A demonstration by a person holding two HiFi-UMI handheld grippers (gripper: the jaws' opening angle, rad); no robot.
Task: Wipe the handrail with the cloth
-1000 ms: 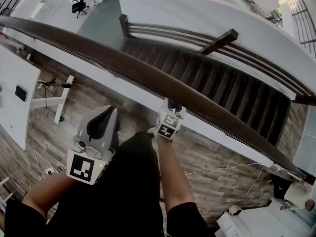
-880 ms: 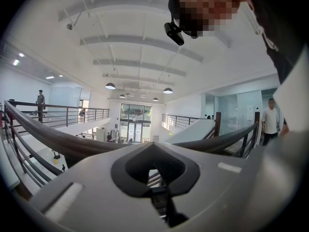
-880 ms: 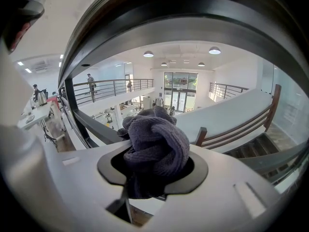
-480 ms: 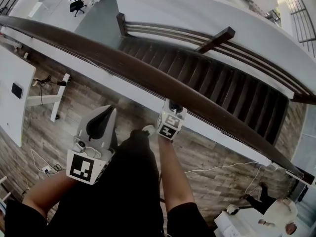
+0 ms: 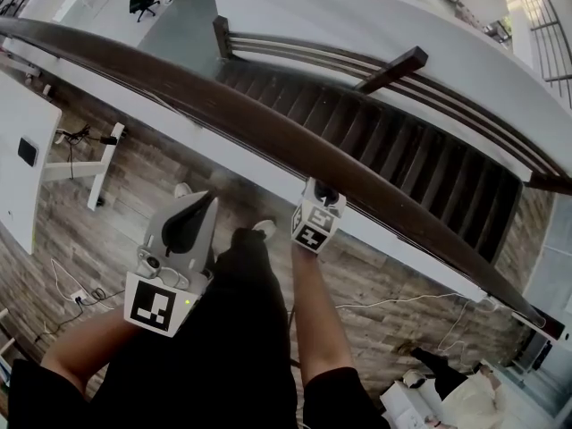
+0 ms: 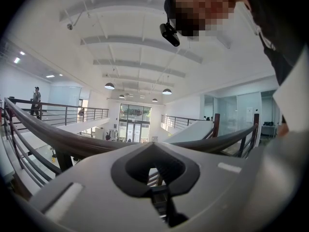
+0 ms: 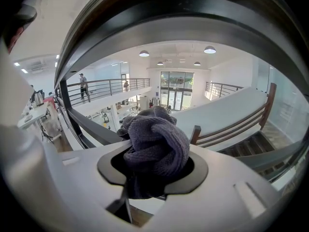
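The dark brown handrail (image 5: 268, 128) runs slantwise from upper left to lower right across the head view. My right gripper (image 5: 322, 192) is tucked against its near underside, shut on a bunched dark grey cloth (image 7: 155, 146). In the right gripper view the handrail (image 7: 193, 21) arches close overhead, with the cloth just below it. My left gripper (image 5: 202, 202) hangs lower left, apart from the rail, its jaws shut with nothing between them. In the left gripper view the handrail (image 6: 58, 139) crosses behind the jaws.
Beyond the rail a dark staircase (image 5: 402, 164) drops away beside a white curved wall (image 5: 375, 25). A white desk (image 5: 22, 164) stands at the left on the wood floor (image 5: 98, 239). A person (image 5: 465, 400) is at the lower right. Cables (image 5: 411, 304) trail across the floor.
My right gripper has slid a little to the right along the handrail with the cloth. The left gripper has barely moved. The person at the lower right has shifted.
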